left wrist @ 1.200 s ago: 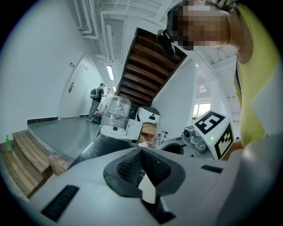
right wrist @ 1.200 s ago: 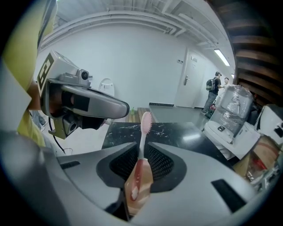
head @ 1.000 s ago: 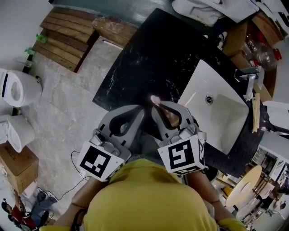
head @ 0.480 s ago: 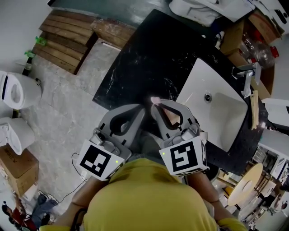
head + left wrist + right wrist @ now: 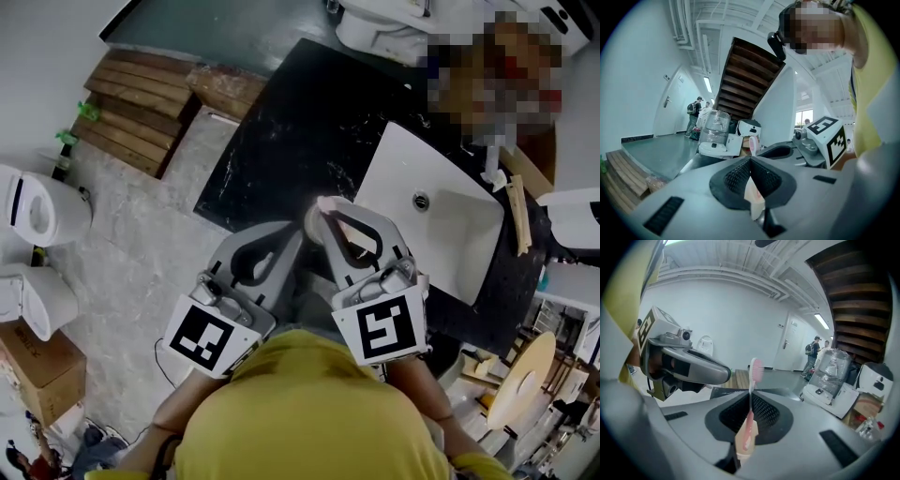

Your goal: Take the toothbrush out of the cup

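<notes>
Right tongs [image 5: 751, 391] clamped shut on the pink toothbrush [image 5: 748, 427], bristle head poking past the tips mid-frame in the head view; left tongs [image 5: 750, 160] closed together alongside, holding nothing I can name; no cup in sight, so I judge extraction done, set-down remaining

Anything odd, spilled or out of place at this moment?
Nothing looks spilled or damaged. One oddity: the right gripper is shut on the pink toothbrush, held up beside the shut left gripper, yet no cup shows in any view.
</notes>
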The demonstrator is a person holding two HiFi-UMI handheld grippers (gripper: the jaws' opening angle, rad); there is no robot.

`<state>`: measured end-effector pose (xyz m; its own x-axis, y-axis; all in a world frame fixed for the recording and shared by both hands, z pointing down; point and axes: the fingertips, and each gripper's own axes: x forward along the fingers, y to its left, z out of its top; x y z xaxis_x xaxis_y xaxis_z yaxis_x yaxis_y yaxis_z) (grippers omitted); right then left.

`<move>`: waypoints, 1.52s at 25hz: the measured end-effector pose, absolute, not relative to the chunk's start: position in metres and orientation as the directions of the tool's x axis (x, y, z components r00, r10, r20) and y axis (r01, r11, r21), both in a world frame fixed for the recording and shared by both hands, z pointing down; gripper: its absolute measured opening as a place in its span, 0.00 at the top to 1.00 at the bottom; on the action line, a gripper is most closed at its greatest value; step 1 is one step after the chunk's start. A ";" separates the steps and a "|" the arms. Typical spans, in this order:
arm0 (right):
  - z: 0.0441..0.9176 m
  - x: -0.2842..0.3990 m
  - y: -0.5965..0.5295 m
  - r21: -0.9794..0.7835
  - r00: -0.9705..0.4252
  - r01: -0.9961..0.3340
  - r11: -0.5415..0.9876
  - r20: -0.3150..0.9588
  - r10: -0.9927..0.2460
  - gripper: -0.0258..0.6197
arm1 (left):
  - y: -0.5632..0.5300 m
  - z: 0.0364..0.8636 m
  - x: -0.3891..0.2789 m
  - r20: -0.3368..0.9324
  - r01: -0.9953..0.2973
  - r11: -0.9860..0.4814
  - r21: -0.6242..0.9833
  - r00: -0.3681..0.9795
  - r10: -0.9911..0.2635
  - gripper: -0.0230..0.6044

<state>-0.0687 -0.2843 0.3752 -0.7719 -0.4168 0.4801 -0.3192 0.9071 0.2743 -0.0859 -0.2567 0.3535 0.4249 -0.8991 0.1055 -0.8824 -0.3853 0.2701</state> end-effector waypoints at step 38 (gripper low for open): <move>0.278 0.015 -0.205 0.154 -0.823 -0.523 0.838 0.163 -0.544 0.91 | -0.198 0.287 -0.013 -0.015 -0.860 -0.485 0.157 0.489 -0.872 0.95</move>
<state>0.0146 -0.2054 0.2784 -0.8230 -0.5442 0.1627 -0.5235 0.8379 0.1545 -0.0132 -0.1981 0.2867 0.4887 -0.8723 -0.0151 -0.8604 -0.4847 0.1570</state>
